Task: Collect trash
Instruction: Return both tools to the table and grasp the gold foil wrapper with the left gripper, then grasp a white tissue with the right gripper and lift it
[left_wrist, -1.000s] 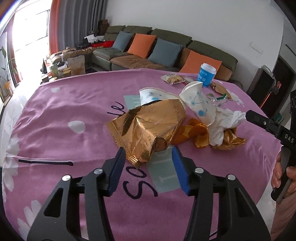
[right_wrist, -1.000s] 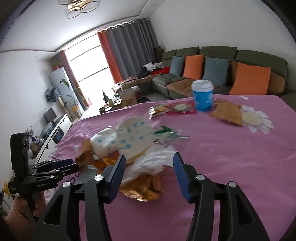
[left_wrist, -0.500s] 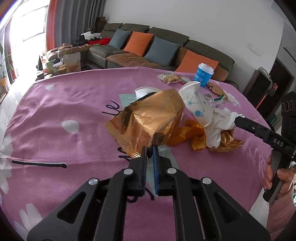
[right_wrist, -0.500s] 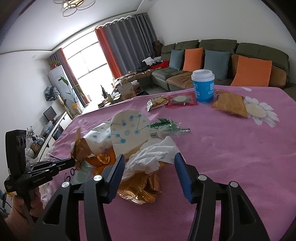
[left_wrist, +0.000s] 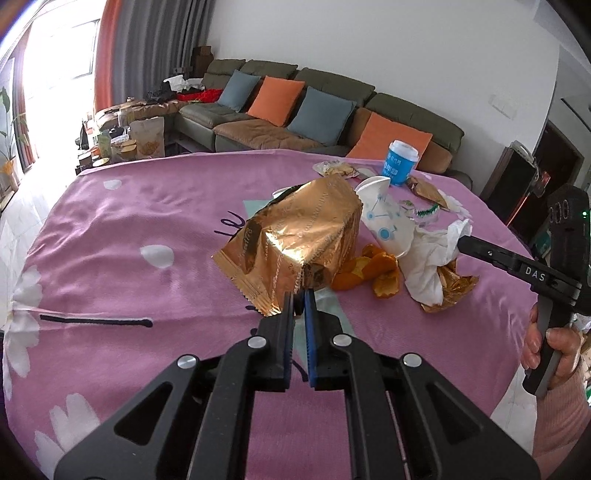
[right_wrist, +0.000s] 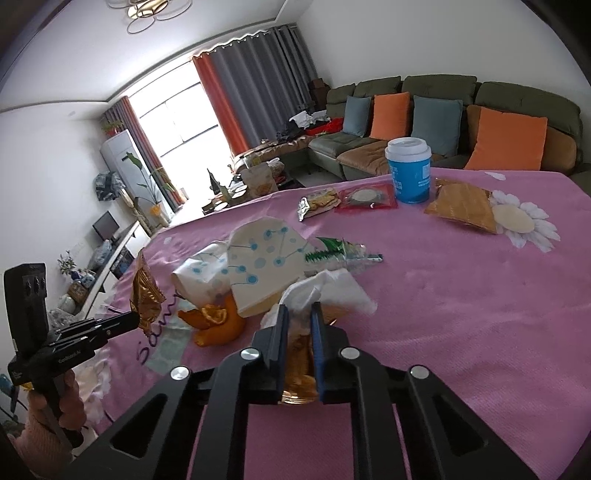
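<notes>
**Both grippers pinched on crinkled wrappers**

My left gripper (left_wrist: 299, 295) is clamped on the near corner of the big crinkled gold foil bag (left_wrist: 295, 240), which rises toward 12 o'clock. My right gripper (right_wrist: 298, 314) is closing — white crumpled tissue (right_wrist: 325, 290) and a smaller gold foil wrapper (right_wrist: 299, 363) sit between its blue pads. Orange peel (right_wrist: 214, 321) lies at its 10 o'clock on the pink woven cloth (right_wrist: 461, 314).

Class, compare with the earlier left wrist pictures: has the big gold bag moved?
Yes. The gold bag has tipped up, its top now hiding more of the patterned paper cup behind.
</notes>
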